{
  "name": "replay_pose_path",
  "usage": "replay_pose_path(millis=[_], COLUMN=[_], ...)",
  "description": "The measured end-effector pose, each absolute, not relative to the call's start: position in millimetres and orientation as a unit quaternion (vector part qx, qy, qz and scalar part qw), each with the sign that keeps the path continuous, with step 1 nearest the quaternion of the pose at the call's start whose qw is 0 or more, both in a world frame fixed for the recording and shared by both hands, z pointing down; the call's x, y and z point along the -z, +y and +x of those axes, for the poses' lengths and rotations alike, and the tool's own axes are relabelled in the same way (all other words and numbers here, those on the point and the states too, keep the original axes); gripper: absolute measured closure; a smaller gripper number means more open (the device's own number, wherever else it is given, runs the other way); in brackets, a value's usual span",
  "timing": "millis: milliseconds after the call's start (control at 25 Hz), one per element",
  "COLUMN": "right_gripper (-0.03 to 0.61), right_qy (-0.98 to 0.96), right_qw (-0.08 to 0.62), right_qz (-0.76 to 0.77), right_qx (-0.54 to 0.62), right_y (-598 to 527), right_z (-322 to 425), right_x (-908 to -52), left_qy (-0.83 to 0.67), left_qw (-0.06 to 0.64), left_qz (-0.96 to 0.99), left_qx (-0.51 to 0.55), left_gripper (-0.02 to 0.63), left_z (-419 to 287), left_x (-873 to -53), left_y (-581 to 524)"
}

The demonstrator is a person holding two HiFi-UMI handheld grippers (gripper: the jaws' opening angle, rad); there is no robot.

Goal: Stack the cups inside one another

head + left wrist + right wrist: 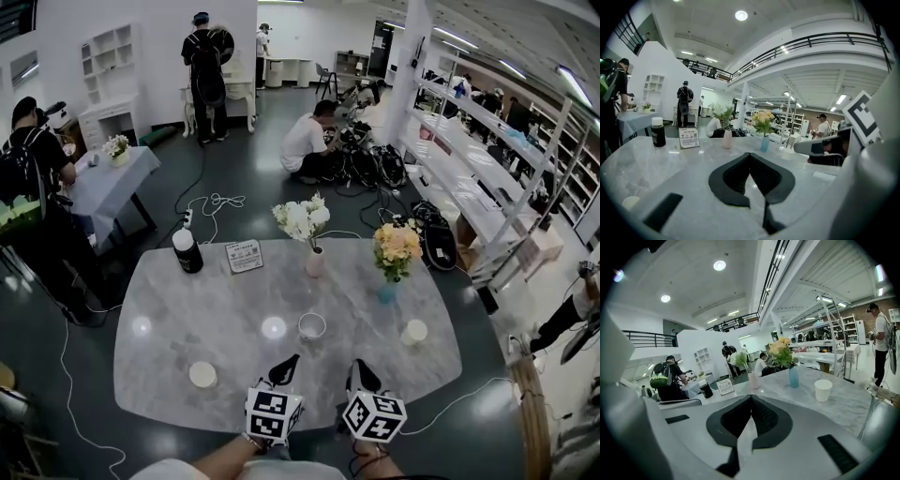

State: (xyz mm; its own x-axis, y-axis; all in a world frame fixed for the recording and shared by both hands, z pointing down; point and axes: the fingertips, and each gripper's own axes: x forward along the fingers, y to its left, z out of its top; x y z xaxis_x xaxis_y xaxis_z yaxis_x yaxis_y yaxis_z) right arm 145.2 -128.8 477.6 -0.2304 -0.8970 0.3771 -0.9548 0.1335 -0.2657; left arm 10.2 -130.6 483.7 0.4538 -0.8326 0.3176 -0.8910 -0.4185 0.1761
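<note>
with left gripper point(286, 367) and right gripper point(362, 372) jaws together, empty, we open wide before the right cup point(414, 332), seemingly upright.

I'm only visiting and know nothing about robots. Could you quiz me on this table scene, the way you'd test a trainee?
1. How many cups stand on the table? A two, B three, C five.
2. True or false: the left gripper holds a cup.
3. Fill in: the vase with yellow flowers is ___ in colour.

Key
1. B: left cup, middle cup, right cup.
2. False: it is shut and empty, as is the right gripper.
3. Blue.
</note>
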Motion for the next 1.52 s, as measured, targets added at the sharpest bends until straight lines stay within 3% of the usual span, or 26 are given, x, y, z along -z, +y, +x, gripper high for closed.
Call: replay_pose_path(millis=[720,1520], right_gripper=[0.572,0.572], right_qy=[-0.820,-0.871], right_qw=[0.110,0.131], right_qz=[0.506,0.407], right_qx=[-0.243,-0.241], right_y=[-204.8,-196.6], right_z=[143.1,125.2], right_x=[-492.7,-491.8], left_qy=[-0.629,-0.701], left_qw=[0.198,0.216], left_qz=[0.747,0.676], left_qx=[-0.084,-0.066], left_gripper=[0.617,0.617], left_z=[7.1,1.1], left_x=[-496.5,-501.8], left_y=[-160.0,-133.9])
